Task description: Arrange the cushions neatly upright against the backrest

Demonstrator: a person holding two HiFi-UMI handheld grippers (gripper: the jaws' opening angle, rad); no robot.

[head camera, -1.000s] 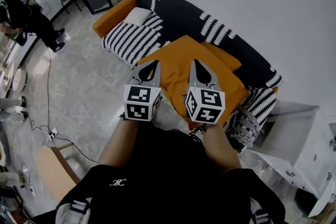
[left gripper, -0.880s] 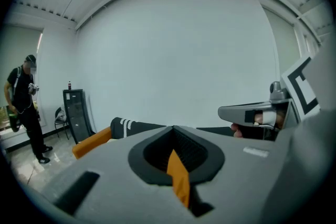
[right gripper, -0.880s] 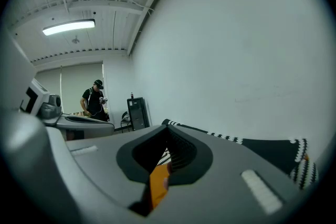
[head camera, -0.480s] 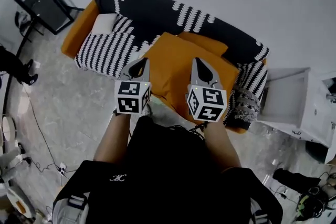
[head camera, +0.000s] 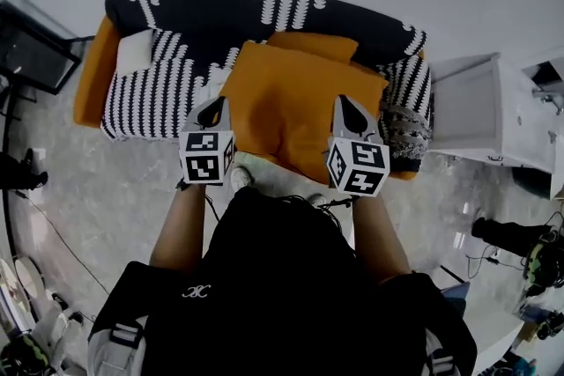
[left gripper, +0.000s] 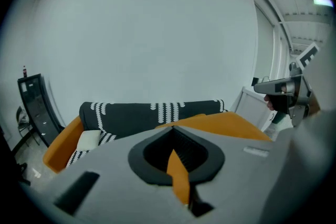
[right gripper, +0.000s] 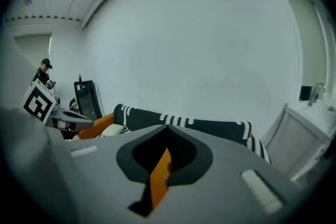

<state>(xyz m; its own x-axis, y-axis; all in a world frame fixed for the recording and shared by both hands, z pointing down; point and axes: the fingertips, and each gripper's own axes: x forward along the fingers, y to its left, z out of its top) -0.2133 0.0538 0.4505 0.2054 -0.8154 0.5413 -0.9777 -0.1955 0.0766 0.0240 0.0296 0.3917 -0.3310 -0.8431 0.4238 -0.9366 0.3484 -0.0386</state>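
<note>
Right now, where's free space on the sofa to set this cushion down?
Free: the striped seat between the white cushion and the large orange cushion, up to the backrest. Crowded: the right half, holding the second orange cushion and the speckled cushion.

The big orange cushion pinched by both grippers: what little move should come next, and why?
Probably carry it forward and tip it upright against the black, white-patterned backrest. The left gripper and right gripper are both shut on the large orange fabric cushion's near edge, and it spreads over the seat, short of the backrest, where another orange cushion sits.
</note>
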